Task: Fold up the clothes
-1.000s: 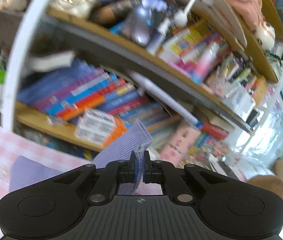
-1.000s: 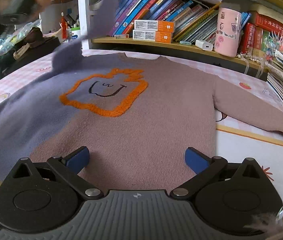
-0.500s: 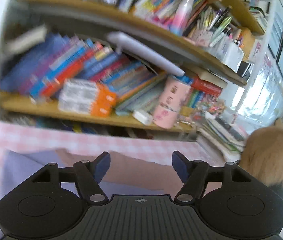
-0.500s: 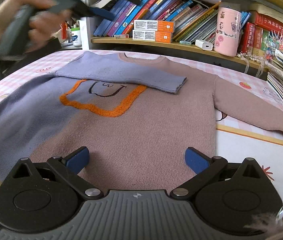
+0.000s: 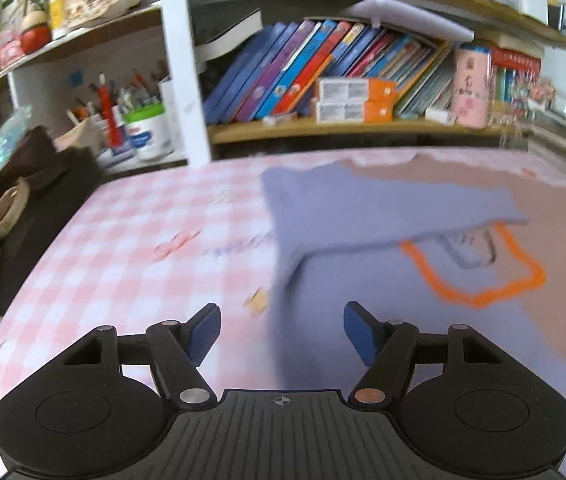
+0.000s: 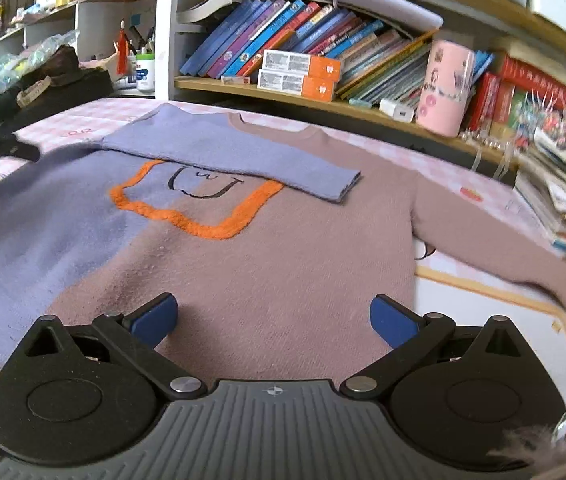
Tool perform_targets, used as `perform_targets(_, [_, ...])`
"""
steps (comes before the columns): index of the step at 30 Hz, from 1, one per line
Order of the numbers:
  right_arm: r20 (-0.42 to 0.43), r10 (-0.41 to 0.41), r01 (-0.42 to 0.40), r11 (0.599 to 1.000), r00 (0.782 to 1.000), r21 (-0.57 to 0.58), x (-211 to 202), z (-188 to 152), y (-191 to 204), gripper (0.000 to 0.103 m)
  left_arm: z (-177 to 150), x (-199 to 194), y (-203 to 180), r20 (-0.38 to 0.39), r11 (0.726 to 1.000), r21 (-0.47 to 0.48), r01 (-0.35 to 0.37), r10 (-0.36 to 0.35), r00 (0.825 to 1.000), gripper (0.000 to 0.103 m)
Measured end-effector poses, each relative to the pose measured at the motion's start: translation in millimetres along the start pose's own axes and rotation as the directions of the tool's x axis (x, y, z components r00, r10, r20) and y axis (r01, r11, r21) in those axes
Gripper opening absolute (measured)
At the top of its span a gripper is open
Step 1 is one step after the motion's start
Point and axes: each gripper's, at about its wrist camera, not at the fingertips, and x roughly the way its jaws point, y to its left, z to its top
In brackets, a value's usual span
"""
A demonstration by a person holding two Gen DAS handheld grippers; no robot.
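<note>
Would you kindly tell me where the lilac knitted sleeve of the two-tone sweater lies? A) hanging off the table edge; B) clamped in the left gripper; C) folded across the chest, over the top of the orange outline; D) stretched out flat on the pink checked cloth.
C: the lilac knitted sleeve lies across the two-tone sweater's chest, covering the top of the orange outline.

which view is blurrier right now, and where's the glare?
Left wrist view: motion-smeared, sweater and checked tablecloth soft, bright washout at the right edge. Right wrist view: mostly sharp, the folded purple sleeve crisp, only the far-right book stacks smeared; both show fisheye-bent shelves.
</note>
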Motion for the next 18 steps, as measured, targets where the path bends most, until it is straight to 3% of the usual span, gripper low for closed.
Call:
perform_targets(3, [0.042,-0.022,0.021,0.999,0.999,0.038,-7.2,-1.2,-6.4,0.101,-11.5,-2.9,7.1,-0.011,1.0,0.004,-0.005,0.005,1.0,0.065])
perform_targets(5, [0.042,-0.032,0.027,0.994,0.999,0.109,-11.2,-3.1,-17.9,0.098,-16.2,-3.8,13.3,-0.017,1.0,-0.019,0.025,-0.025,1.0,0.056])
perform_targets(6, [0.038,-0.039,0.033,0.988,0.999,0.151,-13.7,-4.6,-24.6,0.096,-18.0,-2.8,15.3,-0.021,0.999,-0.027,0.043,-0.044,0.999,0.044])
perform_targets(7, [0.03,-0.056,0.049,0.979,0.998,0.196,-16.2,-6.7,-31.3,0.089,-19.2,-1.1,17.0,-0.024,0.998,-0.03,0.064,-0.064,0.998,0.027])
perform_targets(9, [0.012,-0.088,0.081,0.956,0.996,0.282,-21.1,-11.0,-44.5,0.077,-22.4,2.4,18.1,-0.026,0.995,-0.025,0.094,-0.094,0.995,0.022])
perform_targets(11, [-0.01,-0.124,0.121,0.937,0.992,0.328,-26.1,-15.7,-52.1,0.057,-24.8,4.5,20.1,-0.018,0.992,-0.031,0.12,-0.121,0.992,0.02])
perform_targets(16, [-0.057,-0.133,0.144,0.927,0.989,0.347,-30.9,-25.2,-52.8,0.034,-27.2,8.9,28.9,-0.004,0.976,-0.084,0.203,-0.204,0.979,0.005])
perform_targets(18, [-0.057,-0.12,0.132,0.933,0.991,0.334,-29.0,-23.0,-47.9,0.022,-28.4,9.5,31.5,0.004,0.971,-0.103,0.217,-0.217,0.976,0.005])
